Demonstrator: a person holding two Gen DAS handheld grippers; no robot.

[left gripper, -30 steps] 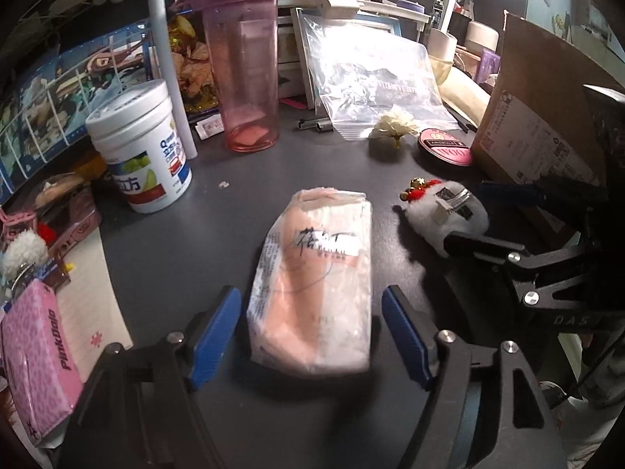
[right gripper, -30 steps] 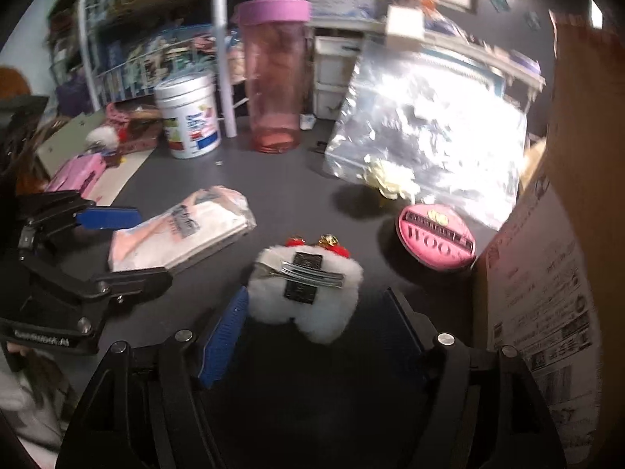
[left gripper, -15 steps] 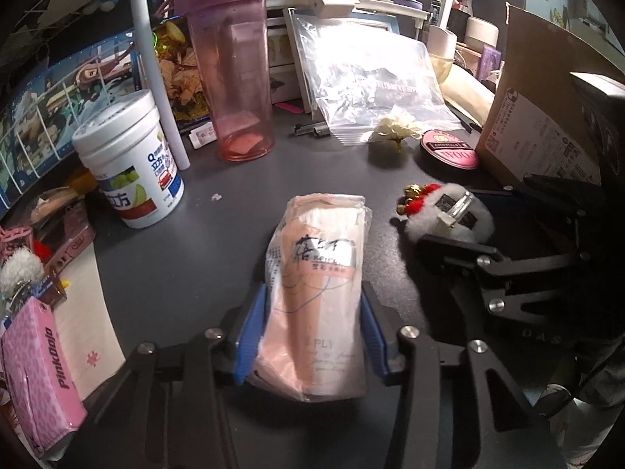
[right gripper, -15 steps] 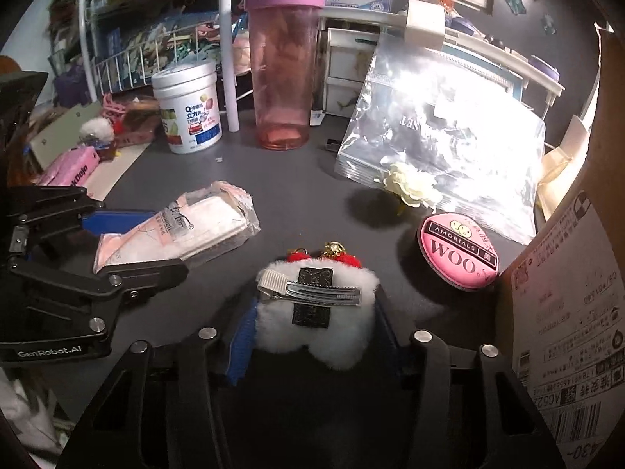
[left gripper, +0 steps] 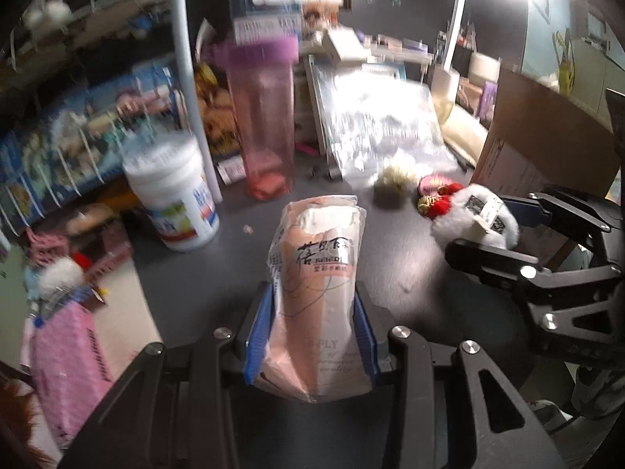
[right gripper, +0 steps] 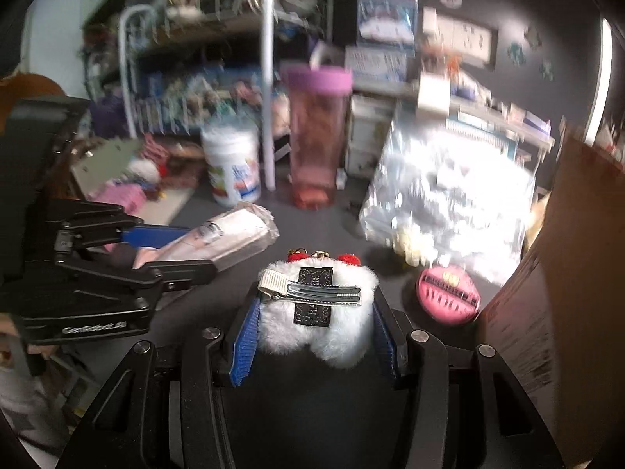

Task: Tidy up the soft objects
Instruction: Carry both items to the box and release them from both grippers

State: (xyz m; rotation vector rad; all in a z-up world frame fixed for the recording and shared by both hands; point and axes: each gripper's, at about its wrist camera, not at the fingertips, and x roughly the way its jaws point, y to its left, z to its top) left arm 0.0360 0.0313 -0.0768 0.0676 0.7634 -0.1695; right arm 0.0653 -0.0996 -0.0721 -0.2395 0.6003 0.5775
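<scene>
My left gripper point(left gripper: 312, 332) is shut on a pink soft item in a clear plastic bag point(left gripper: 316, 273) and holds it lifted off the dark table point(left gripper: 195, 273). My right gripper point(right gripper: 316, 328) is shut on a white fluffy hair clip with red pompoms point(right gripper: 316, 305), also lifted. In the left wrist view the right gripper point(left gripper: 508, 230) and the fluffy clip point(left gripper: 476, 215) show at the right. In the right wrist view the left gripper point(right gripper: 172, 250) with the bagged item point(right gripper: 234, 230) shows at the left.
A pink tumbler with a purple lid point(left gripper: 265, 117), a white tub point(left gripper: 172, 195), a clear zip bag point(left gripper: 383, 117), a cream fabric flower point(left gripper: 394, 176) and a pink round tin point(right gripper: 449, 297) stand at the back. A cardboard box point(left gripper: 539, 136) is at the right, a pink tissue pack point(left gripper: 66, 363) at the left.
Both grippers closed: the left on the bagged pink item, the right on the fluffy clip. Both have then lifted their objects off the table.
</scene>
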